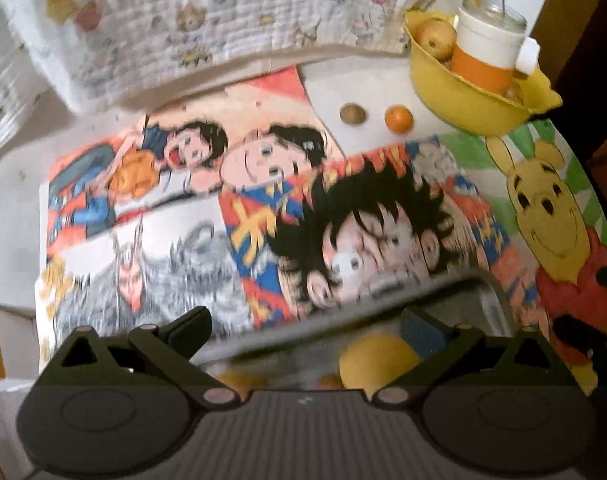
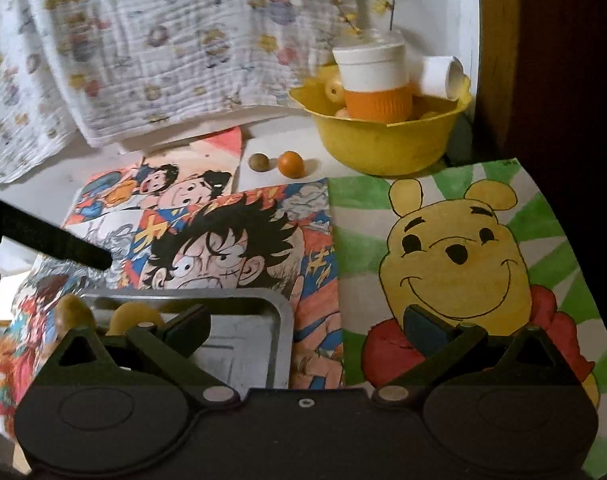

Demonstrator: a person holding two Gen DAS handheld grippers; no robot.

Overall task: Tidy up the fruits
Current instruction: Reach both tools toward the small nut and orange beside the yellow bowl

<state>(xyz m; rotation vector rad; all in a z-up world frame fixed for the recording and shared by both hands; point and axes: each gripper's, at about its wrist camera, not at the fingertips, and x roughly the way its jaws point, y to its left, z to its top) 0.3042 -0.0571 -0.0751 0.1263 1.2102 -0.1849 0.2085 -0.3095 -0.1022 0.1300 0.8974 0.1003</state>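
Observation:
A grey metal tray (image 2: 281, 320) lies on the cartoon posters near me, with yellow fruits (image 2: 131, 316) in it. In the left wrist view the tray (image 1: 491, 292) holds a yellow fruit (image 1: 377, 360) just under my open left gripper (image 1: 303, 328). My right gripper (image 2: 307, 328) is open and empty over the tray's right edge. An orange (image 2: 290, 164) and a brown-green fruit (image 2: 259, 162) lie on the table at the back. A yellow bowl (image 2: 383, 148) behind them holds fruits and an orange-and-white container (image 2: 377, 80).
A patterned white cloth (image 2: 143, 48) hangs at the back. A Winnie the Pooh poster (image 2: 455, 256) covers the right of the table. The left gripper's arm (image 2: 43, 240) crosses the left side of the right wrist view. A dark wooden edge (image 2: 543, 80) stands at right.

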